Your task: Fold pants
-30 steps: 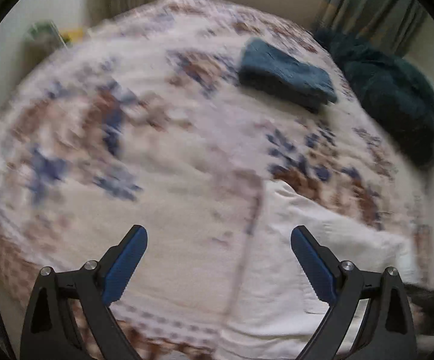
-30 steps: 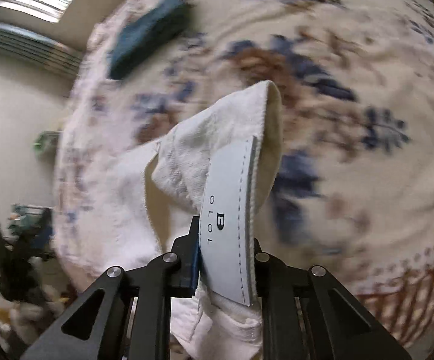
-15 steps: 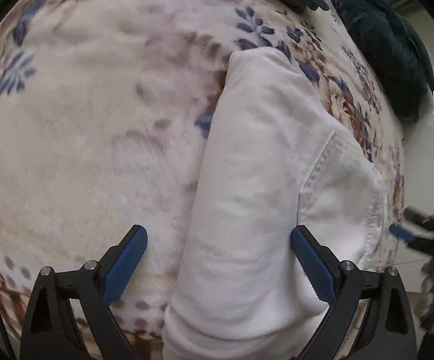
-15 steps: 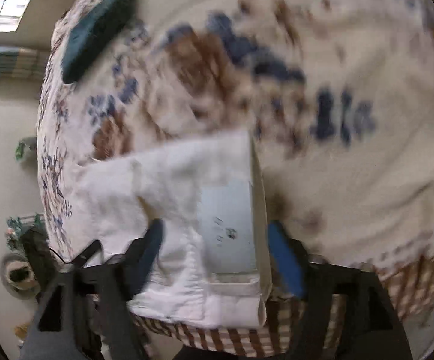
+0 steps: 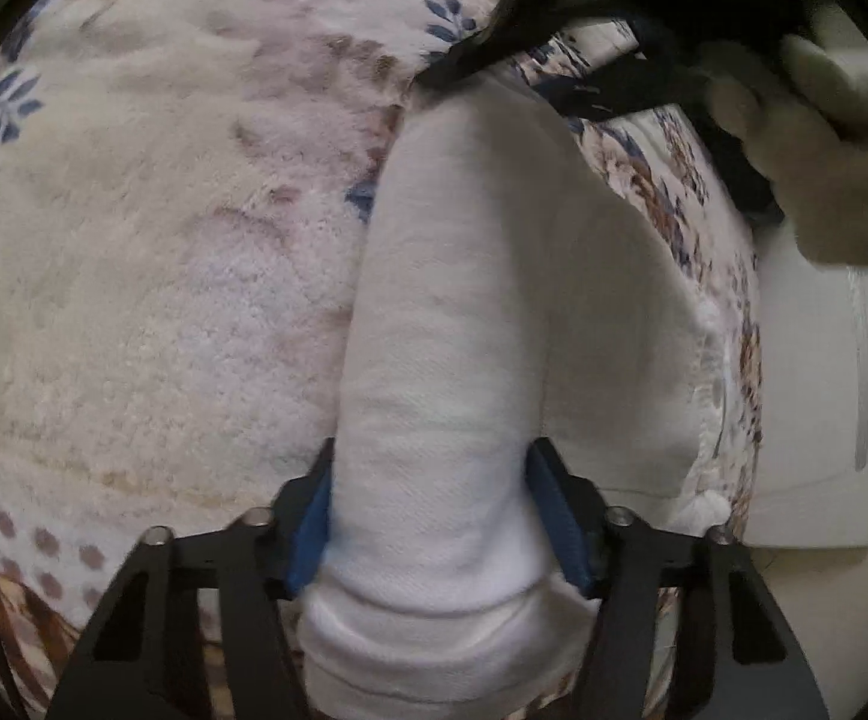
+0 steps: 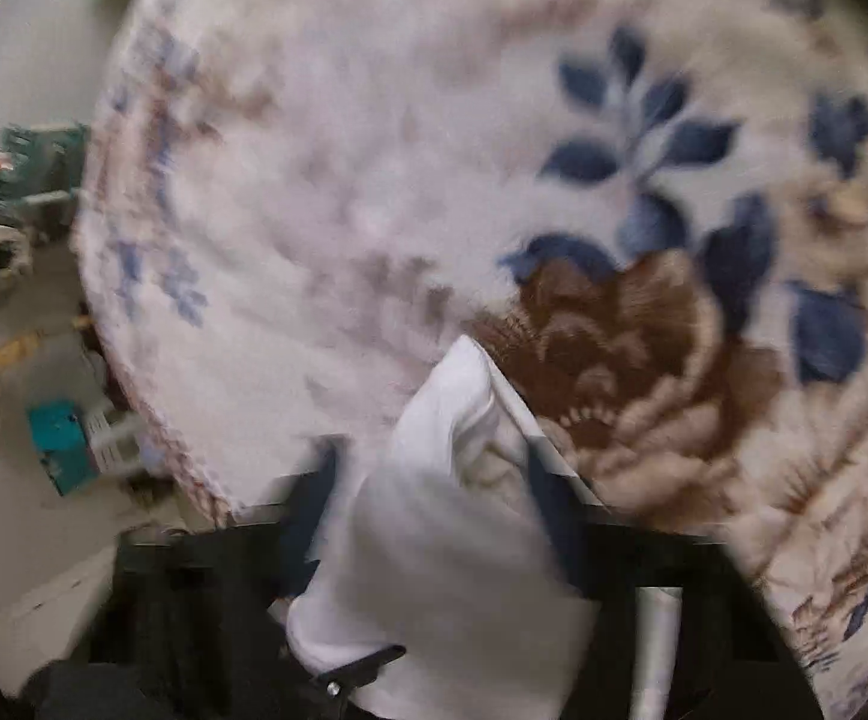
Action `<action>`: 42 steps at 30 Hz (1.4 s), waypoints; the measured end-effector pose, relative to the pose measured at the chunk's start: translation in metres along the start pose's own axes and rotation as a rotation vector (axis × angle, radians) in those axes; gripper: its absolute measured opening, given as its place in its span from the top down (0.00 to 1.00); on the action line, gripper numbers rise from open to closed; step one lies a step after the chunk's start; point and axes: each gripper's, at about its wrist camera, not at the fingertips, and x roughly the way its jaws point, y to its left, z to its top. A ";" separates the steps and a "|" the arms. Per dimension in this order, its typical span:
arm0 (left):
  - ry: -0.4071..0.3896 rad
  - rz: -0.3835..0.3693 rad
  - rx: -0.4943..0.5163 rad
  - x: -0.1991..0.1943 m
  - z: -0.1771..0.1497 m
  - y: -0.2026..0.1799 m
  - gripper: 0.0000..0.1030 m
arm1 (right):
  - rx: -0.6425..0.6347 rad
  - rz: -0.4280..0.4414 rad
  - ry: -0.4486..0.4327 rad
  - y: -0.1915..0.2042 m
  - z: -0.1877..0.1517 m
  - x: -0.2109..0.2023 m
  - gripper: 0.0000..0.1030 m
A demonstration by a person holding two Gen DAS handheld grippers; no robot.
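My left gripper (image 5: 431,516) has dropped onto the folded white cotton pants (image 5: 493,312) at the floral fleece blanket's (image 5: 164,240) near edge, jaws closing around the thick fold. My right gripper (image 6: 434,516), blurred, is closing on another bunch; a hasty pull could undo the layers.

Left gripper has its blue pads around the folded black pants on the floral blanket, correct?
Not quite: the pants are white, not black. The left wrist view shows the left gripper with its blue pads on either side of the folded white fabric, its jaws closing, on the floral blanket.
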 end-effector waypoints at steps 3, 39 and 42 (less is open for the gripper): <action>-0.022 -0.007 0.030 -0.006 -0.004 -0.001 0.59 | 0.093 0.047 0.001 -0.010 0.013 0.010 0.85; 0.014 0.048 -0.074 -0.022 -0.017 0.005 0.51 | 0.173 0.071 -0.154 -0.037 0.015 -0.027 0.99; -0.019 0.063 -0.125 -0.043 -0.012 0.009 0.28 | 0.138 0.077 -0.226 -0.030 -0.008 -0.058 0.95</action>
